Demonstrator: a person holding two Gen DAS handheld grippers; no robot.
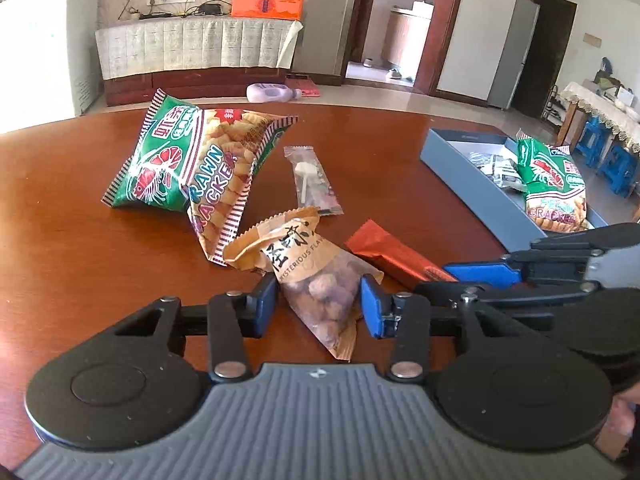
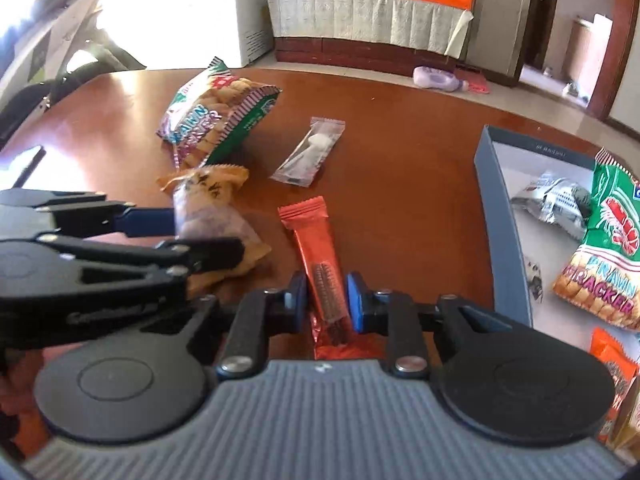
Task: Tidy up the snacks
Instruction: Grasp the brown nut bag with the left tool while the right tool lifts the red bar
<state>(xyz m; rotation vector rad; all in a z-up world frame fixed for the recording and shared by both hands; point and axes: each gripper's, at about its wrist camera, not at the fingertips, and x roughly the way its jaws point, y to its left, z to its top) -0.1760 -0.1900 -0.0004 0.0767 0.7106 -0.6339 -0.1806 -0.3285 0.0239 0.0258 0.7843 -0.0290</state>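
Observation:
My left gripper (image 1: 320, 300) is shut on a tan bag of nuts (image 1: 316, 272) lying on the brown table (image 1: 80, 240); its blue pads press both sides of the clear lower half. Beside it, my right gripper (image 2: 327, 300) is shut on the near end of a red snack bar (image 2: 316, 240), which lies flat and points away from me. The right wrist view has the left gripper (image 2: 200, 236) at the left, clamped on the nut bag (image 2: 212, 188). In the left wrist view, the right gripper (image 1: 452, 280) sits at the red bar's (image 1: 384, 248) near end.
A green prawn cracker bag (image 1: 184, 168) and a clear sachet (image 1: 312, 180) lie farther back on the table. At the right stands an open blue-grey box (image 2: 492, 208) holding another prawn cracker bag (image 2: 608, 248), a silver packet (image 2: 556, 200) and an orange packet (image 2: 612, 376).

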